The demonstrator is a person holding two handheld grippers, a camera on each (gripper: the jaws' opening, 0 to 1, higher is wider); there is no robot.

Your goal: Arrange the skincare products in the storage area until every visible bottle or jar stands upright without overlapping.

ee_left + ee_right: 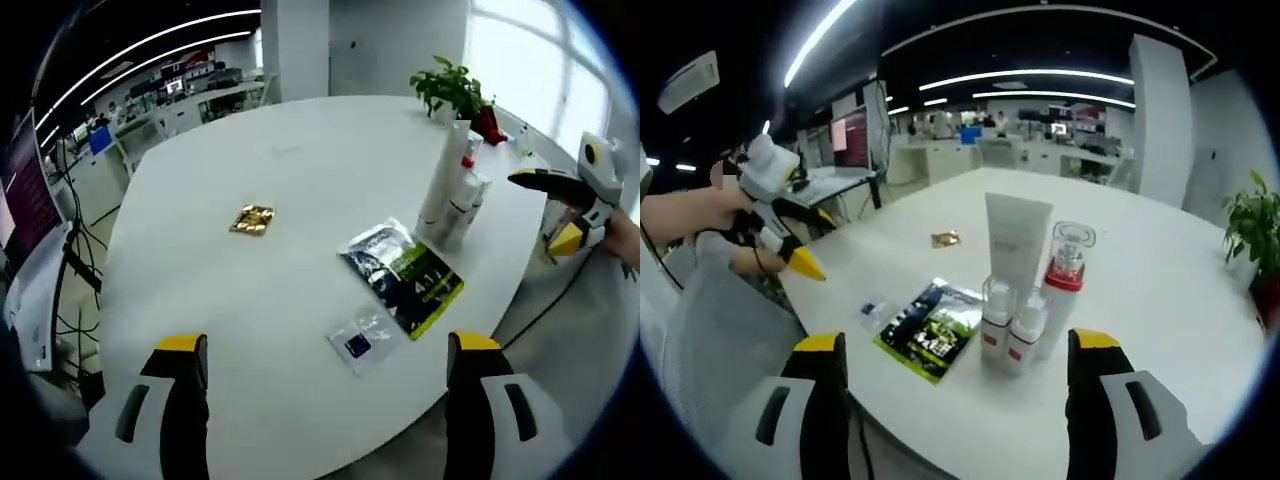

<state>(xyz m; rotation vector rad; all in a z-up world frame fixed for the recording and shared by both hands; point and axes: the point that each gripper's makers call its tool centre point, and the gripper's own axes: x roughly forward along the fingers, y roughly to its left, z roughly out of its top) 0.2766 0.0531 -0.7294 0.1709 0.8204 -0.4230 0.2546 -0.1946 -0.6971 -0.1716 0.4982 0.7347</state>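
Both the left gripper (325, 400) and right gripper (958, 395) gape empty before the upright white tube (1016, 245), so approach comes next.

Bottles (1025, 300) clustered on the table (1160, 300); packet (932, 330) lies left — foil piece (945, 239) behind.

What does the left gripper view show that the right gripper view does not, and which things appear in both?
Left gripper view alone: the full potted plant with a red object beside it, and cables on the floor.

Right gripper view alone: the red-collared pump bottle with its clear cap, two small clear-capped bottles in front, and a monitor.

Both: white table, upright white tube, gold packet, dark-and-green pouch, small clear sachet.
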